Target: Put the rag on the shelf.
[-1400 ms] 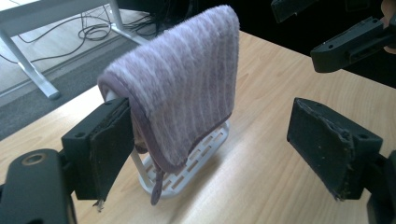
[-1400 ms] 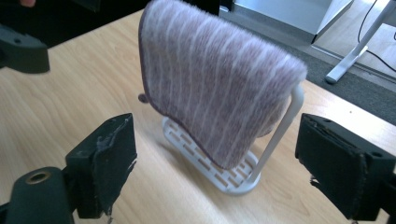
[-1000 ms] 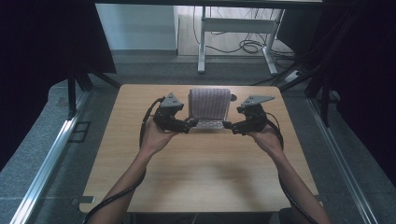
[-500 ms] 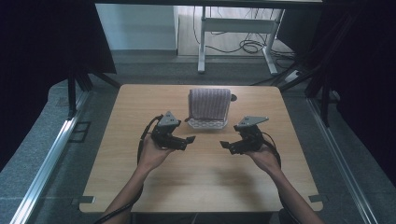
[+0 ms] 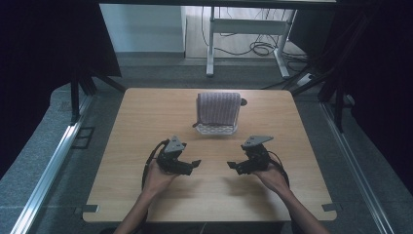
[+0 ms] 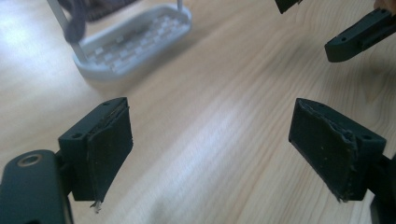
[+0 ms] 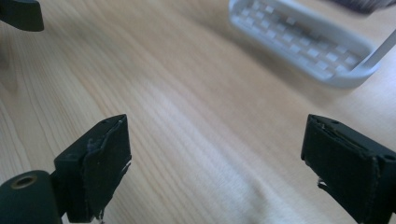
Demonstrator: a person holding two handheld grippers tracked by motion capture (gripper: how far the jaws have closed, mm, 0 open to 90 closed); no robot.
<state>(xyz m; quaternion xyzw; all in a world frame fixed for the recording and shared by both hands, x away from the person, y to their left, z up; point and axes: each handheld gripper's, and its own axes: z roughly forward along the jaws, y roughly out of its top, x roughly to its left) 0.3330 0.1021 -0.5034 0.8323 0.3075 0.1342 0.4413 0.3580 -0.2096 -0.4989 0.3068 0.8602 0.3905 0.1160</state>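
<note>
Light wooden desk sitting on grey floor, dark curtains hanging at both sides, a white frame with loose cables lying on the floor beyond the far edge. Toward the far middle of the desk, a small white rack with a slotted base is standing, a purple-grey ribbed cloth draping over its top bar and hanging down in front. In the left gripper view the slotted base is showing at upper left; in the right gripper view it is lying at upper right. The left hand-held gripper is hovering low over the near half of the desk, jaws spread wide, nothing between them. The right hand-held gripper is facing it, well apart from the rack, jaws likewise gaping and holding nothing. Both tips are pointing inward toward each other, a stretch of bare wood between them.
</note>
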